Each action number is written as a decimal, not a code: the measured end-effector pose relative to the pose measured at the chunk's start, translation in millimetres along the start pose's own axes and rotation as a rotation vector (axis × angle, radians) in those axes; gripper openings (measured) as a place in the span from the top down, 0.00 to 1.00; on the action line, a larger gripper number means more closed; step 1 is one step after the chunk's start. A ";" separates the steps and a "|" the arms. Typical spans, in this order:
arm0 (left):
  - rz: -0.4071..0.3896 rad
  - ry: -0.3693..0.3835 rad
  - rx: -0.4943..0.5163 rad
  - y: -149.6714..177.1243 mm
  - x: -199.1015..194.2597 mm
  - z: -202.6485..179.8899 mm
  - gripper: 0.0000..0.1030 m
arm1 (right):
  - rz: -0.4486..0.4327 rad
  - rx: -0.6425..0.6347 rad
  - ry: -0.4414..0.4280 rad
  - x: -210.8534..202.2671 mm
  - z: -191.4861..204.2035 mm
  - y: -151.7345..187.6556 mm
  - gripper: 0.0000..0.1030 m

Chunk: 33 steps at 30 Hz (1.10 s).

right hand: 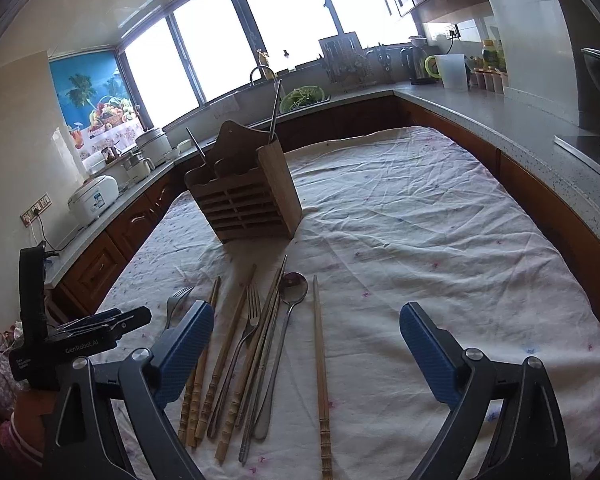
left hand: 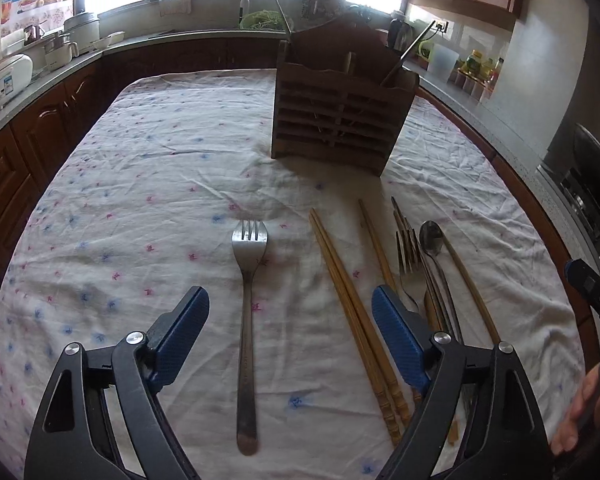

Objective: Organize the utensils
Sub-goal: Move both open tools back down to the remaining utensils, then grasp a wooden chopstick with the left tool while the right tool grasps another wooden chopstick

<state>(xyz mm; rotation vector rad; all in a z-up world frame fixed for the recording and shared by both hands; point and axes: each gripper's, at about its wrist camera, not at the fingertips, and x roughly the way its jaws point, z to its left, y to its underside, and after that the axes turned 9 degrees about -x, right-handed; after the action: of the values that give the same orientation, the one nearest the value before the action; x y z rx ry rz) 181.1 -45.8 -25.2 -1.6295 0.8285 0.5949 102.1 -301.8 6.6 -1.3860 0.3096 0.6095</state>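
**A:** Left wrist view first: the left gripper (left hand: 290, 312) hangs over the white cloth with pink and blue flower specks (left hand: 140, 184), jaws spread wide, nothing pinched. Between its blue pads lies the lone steel fork (left hand: 247, 320).

**B:** Which way does it point?

**A:** Long axis runs six to twelve o'clock in that view. Tines at twelve, towards the slatted brown wooden utensil holder (left hand: 340, 116); the worn handle end sits at six, near the bottom edge.

**B:** And neither pad touches it?

**A:** Neither. It lies flat on the cloth, apart from both pads. At three o'clock from it, a pair of tan bamboo chopsticks (left hand: 352, 304) slants slightly, tips towards eleven.

**B:** Over to the right wrist camera. The right gripper (right hand: 306, 328) is open too, empty, its pads well apart over the cluster.

**A:** What's in the cluster?

**B:** A steel spoon (right hand: 288, 320), bowl at twelve, handle trailing to six. At its nine o'clock, a second steel fork (right hand: 250, 320), tines up, among more chopsticks. One single bamboo chopstick (right hand: 320, 360) lies alone at the spoon's three o'clock, nearly straight six to twelve.

**A:** The holder?

**B:** Upright at eleven o'clock from the cluster, past it on the cloth. Two thin metal handles stick up out of its top compartments, leaning; which utensils they are I cannot tell.
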 end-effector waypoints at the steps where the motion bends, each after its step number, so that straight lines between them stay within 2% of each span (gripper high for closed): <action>1: 0.022 -0.002 0.009 -0.2 5.7 -2.9 0.26 | 0.010 -0.002 0.004 3.2 -0.1 -0.2 0.21; 2: 0.042 -0.001 0.013 -0.5 11.0 -5.2 0.30 | 0.025 -0.003 0.006 7.2 -0.6 -0.4 0.30; 5: 0.077 0.001 0.017 -2.5 23.0 -10.5 0.38 | 0.076 0.008 0.003 21.8 -5.1 -0.4 0.44; 10: 0.117 -0.005 0.032 -9.0 42.0 -17.1 0.46 | 0.118 0.008 0.001 39.7 -6.3 -1.0 0.48; 14: 0.153 -0.028 0.052 -10.4 58.7 -19.4 0.57 | 0.140 0.004 -0.006 50.3 -5.4 -1.2 0.53; 16: 0.157 -0.002 0.040 -11.3 60.9 -18.4 0.57 | 0.159 0.003 -0.008 57.3 -6.2 -0.8 0.56; 20: 0.169 0.005 0.057 -15.4 66.0 -22.8 0.57 | 0.200 0.000 -0.009 72.7 -8.4 1.5 0.67; 22: 0.176 0.013 0.067 -18.9 69.3 -24.1 0.57 | 0.223 -0.006 -0.008 81.5 -8.5 1.6 0.69; 26: 0.199 0.031 0.090 -26.9 74.9 -23.3 0.57 | 0.262 -0.021 -0.006 98.4 -7.7 1.5 0.78; 33: 0.229 0.080 0.136 -38.1 80.9 -18.0 0.69 | 0.309 -0.055 -0.005 121.0 -5.8 -0.6 0.82</action>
<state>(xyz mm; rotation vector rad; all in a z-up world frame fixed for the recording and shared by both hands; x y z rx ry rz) 260.3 -76.0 -59.1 -1.4524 1.1017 0.6213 201.2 -280.9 -59.9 -1.3996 0.5118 0.8815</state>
